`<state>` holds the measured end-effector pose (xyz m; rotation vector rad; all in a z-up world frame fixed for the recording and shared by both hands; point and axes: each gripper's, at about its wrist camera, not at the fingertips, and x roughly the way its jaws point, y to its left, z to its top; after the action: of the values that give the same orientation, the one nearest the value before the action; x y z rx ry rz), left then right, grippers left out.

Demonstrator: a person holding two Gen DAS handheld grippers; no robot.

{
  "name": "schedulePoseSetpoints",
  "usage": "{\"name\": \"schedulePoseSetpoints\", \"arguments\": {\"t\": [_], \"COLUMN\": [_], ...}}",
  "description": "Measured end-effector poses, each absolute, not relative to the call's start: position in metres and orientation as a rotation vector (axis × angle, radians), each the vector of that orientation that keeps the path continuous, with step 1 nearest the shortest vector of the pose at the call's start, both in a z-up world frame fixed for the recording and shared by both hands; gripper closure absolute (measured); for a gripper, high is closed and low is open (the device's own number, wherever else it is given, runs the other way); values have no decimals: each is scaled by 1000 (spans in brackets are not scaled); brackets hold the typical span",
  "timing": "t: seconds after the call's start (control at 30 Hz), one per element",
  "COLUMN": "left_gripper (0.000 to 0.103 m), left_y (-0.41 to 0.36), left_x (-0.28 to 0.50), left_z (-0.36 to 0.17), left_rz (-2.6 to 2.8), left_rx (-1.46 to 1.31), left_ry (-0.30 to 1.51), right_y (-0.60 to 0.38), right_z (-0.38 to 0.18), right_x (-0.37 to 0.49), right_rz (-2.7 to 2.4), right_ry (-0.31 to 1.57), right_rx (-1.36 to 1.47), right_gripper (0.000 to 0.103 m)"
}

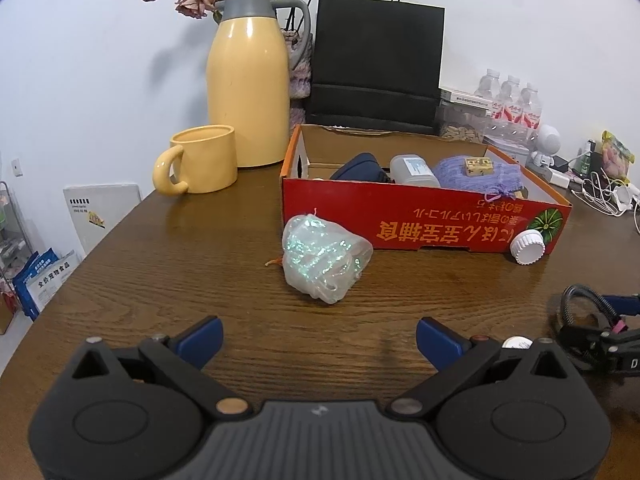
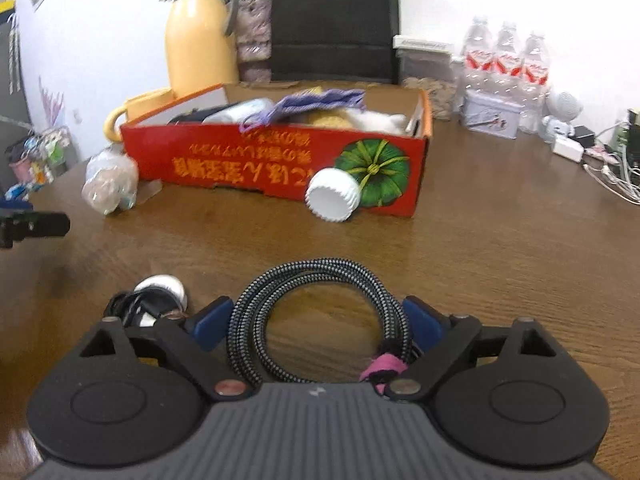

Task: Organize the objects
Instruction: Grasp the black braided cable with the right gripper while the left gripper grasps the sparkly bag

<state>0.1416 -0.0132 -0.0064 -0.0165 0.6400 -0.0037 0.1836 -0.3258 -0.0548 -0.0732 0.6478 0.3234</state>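
The coiled cable (image 2: 320, 320) lies flat on the surface (image 2: 500, 248), between the spread fingers of the right tool (image 2: 318, 322); its pink tie (image 2: 382, 368) sits just by the right finger. The pads bracket the coil but I cannot tell if they touch it, so this reads as a grasp being lined up, the jaws wide enough to take the whole loop. A white plug (image 2: 162, 290) lies just left of that tool. Further out, the red box (image 2: 280, 160) already holds a purple pouch (image 2: 320, 102) and other bits, so it is likely the place things go. A white cap (image 2: 332, 194) leans against its front wall and a clear bag (image 1: 324, 258) rests near its left corner, both still outside. The left tool (image 1: 318, 340) hovers apart and empty, aimed at the bag, probably its next pick
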Motion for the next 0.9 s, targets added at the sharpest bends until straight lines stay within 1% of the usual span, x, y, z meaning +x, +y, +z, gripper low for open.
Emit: {"name": "schedulePoseSetpoints", "arguments": {"t": [0.2, 0.4, 0.77, 0.83, 0.87, 0.9], "left_gripper": [0, 0, 0, 3, 14, 47], "left_y": [-10, -10, -13, -14, -14, -13], "left_x": [153, 168, 211, 217, 219, 220], "left_z": [-7, -5, -5, -10, -13, -16], "left_rz": [4, 8, 28, 19, 13, 0], "left_rx": [-28, -19, 12, 8, 5, 0], "left_ry": [640, 632, 612, 617, 620, 624], "right_y": [-325, -318, -316, -315, -314, -314], "right_z": [-45, -42, -43, -43, -43, -43], "right_x": [180, 179, 181, 181, 181, 181], "right_rz": [263, 227, 205, 209, 210, 211], "right_ry": [557, 509, 502, 502, 502, 502], "right_rx": [-35, -33, -34, -34, -35, -35], "right_gripper": [12, 12, 12, 12, 12, 12]}}
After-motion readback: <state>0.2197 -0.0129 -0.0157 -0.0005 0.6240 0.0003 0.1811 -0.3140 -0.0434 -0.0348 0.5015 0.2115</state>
